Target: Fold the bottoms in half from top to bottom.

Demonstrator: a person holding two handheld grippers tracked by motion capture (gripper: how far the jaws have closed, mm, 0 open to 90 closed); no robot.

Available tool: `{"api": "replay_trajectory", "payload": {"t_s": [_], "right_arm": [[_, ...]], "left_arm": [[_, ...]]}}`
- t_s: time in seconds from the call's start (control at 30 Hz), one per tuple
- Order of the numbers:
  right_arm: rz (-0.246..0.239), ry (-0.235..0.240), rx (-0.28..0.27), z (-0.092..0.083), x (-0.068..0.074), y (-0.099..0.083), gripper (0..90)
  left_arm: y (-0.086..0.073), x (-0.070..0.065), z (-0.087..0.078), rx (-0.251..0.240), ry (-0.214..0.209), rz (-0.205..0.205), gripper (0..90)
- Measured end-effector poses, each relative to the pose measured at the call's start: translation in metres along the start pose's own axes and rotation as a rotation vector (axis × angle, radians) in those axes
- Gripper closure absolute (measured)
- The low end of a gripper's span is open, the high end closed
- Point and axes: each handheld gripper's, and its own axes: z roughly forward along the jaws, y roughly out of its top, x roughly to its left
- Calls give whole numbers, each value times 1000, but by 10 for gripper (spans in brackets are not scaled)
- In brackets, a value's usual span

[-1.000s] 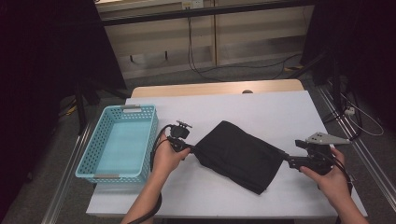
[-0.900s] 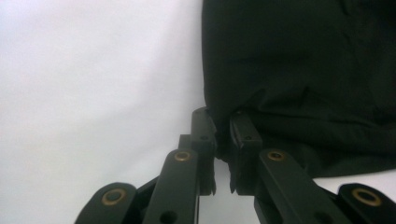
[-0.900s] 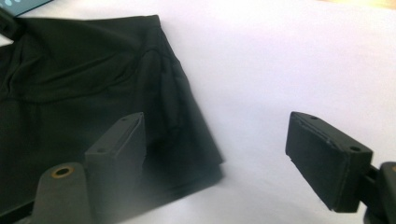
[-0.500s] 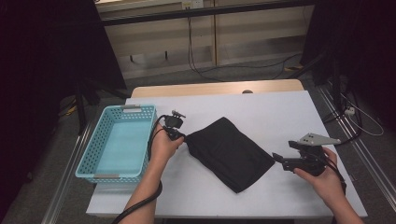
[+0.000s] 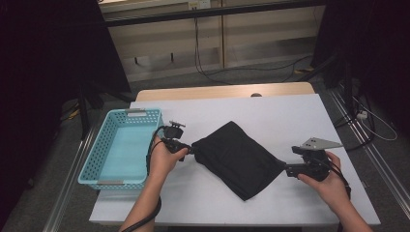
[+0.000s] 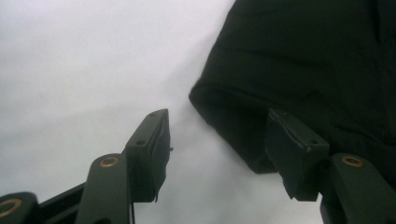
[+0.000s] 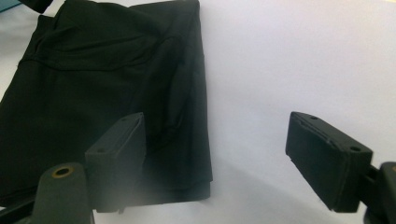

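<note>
White table (image 5: 309,121) in a dim room, cables on the floor behind, blue basket (image 5: 118,145) at 9 o'clock. We see a folded black cloth (image 5: 237,157) lying flat mid-table. Left tongs (image 5: 189,149) at its 9 o'clock corner have just been opening; the corner sits loose between the jaws, released. Right tongs (image 5: 286,169) at 3 o'clock stand released too, by the cloth's edge. We judge the fold done; next we need a fresh grip to lift it toward the basket.
</note>
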Motion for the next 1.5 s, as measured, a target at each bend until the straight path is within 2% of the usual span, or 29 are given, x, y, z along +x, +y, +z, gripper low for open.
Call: {"api": "replay_trajectory", "payload": {"t_s": [0.13, 0.2, 0.23, 0.33, 0.43, 0.47, 0.53, 0.57, 0.6, 0.73, 0.83, 0.9, 1.03, 1.23, 1.43, 1.5], "right_arm": [[1, 3, -1, 0, 2, 1, 201], [-3, 7, -4, 0, 3, 1, 201], [-3, 8, -6, -1, 3, 1, 201], [-4, 8, -3, -1, 3, 0, 201], [-2, 8, -1, -1, 3, 0, 201], [-5, 7, -1, -1, 2, -1, 201], [-5, 7, -2, -1, 2, -1, 201], [-2, 5, 0, -2, 2, -1, 201], [-2, 5, -1, -2, 3, -1, 201], [-5, 7, -2, -3, 4, -2, 201], [-8, 9, 0, -4, 5, -2, 201], [-10, 12, -2, -5, 5, -3, 201], [-10, 14, -2, -6, 6, -3, 201], [-14, 21, -4, -6, 9, -3, 201], [-29, 32, -5, -3, 14, 0, 201], [-28, 36, -2, -2, 15, 0, 201]], "left_arm": [[-5, -1, 6, 0, -21, -20, 423], [-6, -3, 11, -17, -11, -33, 427], [-7, -4, 13, -20, -21, -36, 460], [-7, -9, 16, -27, -10, -36, 496], [-7, -15, 17, -14, -10, -24, 587], [-7, -18, 19, -5, -26, -35, 688], [-7, -18, 19, -2, -31, -42, 719], [-7, -18, 19, 8, -60, -64, 784], [-6, -19, 19, 12, -53, -62, 819], [-3, -18, 15, 29, -37, -75, 841], [0, -14, 11, 31, -39, -93, 854], [4, -12, 8, 36, -42, -92, 855], [11, -7, 4, 39, -12, -80, 857], [22, 9, 0, 51, 23, -96, 857], [36, 18, 2, 52, 60, -98, 858], [40, 22, 5, 51, 69, -111, 858]]}}
